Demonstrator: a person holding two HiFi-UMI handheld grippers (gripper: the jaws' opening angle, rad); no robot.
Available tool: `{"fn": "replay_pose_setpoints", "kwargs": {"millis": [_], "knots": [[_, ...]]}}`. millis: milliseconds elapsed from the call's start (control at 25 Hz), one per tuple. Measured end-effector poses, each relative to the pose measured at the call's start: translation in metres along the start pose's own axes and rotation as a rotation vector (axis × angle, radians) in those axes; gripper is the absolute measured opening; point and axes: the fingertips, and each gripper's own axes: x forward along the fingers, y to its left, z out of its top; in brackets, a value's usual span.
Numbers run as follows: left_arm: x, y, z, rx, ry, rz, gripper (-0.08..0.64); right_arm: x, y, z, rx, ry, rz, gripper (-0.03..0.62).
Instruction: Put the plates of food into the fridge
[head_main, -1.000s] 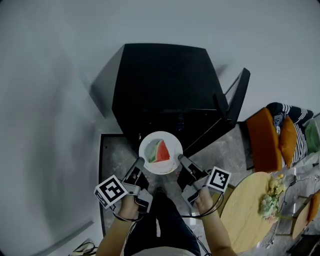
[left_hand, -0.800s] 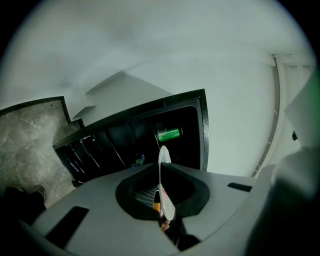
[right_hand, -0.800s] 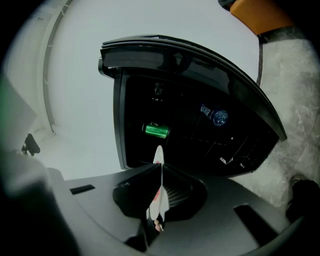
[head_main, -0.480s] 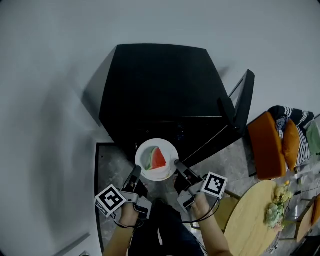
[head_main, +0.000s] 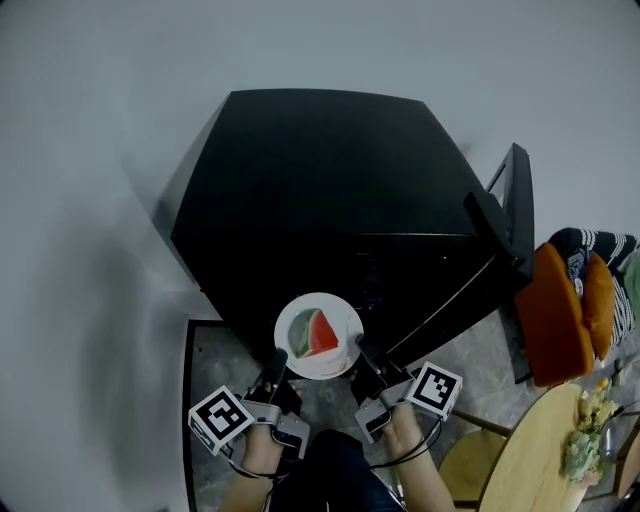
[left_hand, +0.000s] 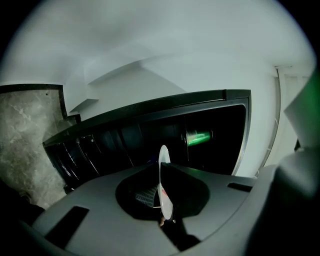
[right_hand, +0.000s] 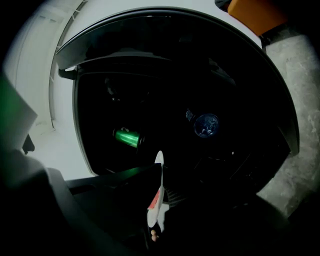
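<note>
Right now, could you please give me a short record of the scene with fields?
Carried item: white plate with a watermelon slice
Left tool: shut on the plate's left rim
Right tool: shut on the plate's right rim
Fridge: black, door open at the right
Inside fridge: green can lying on its side
Task state: plate held in front of the open fridge, not yet inside

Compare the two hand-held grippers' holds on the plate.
The left hand-held gripper clamps the plate at its left rim; the right hand-held gripper clamps its right rim. The left's marker cube sits lower in the head view than the right's. Both are shut on the plate.
</note>
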Motion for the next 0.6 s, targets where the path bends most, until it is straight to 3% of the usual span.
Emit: {"fn": "replay_pose_setpoints", "kwargs": {"millis": [240,480,600], "knots": [[0.019,0.062,-0.021,-0.030,-0.027,-0.022,0.017,0.001,-0.062,0.001,-0.029,-0.029,0.012,0.017],[0.035,0.089,-0.026,-0.013,-0.054,-0.047,0.017,0.014,-0.098,0.005,-0.019,-0.084,0.013,0.018],[0.041,0.102,-0.027,-0.048,-0.062,-0.067,0.017,0.021,-0.111,0.007,0.002,-0.121,0.029,0.018]]}}
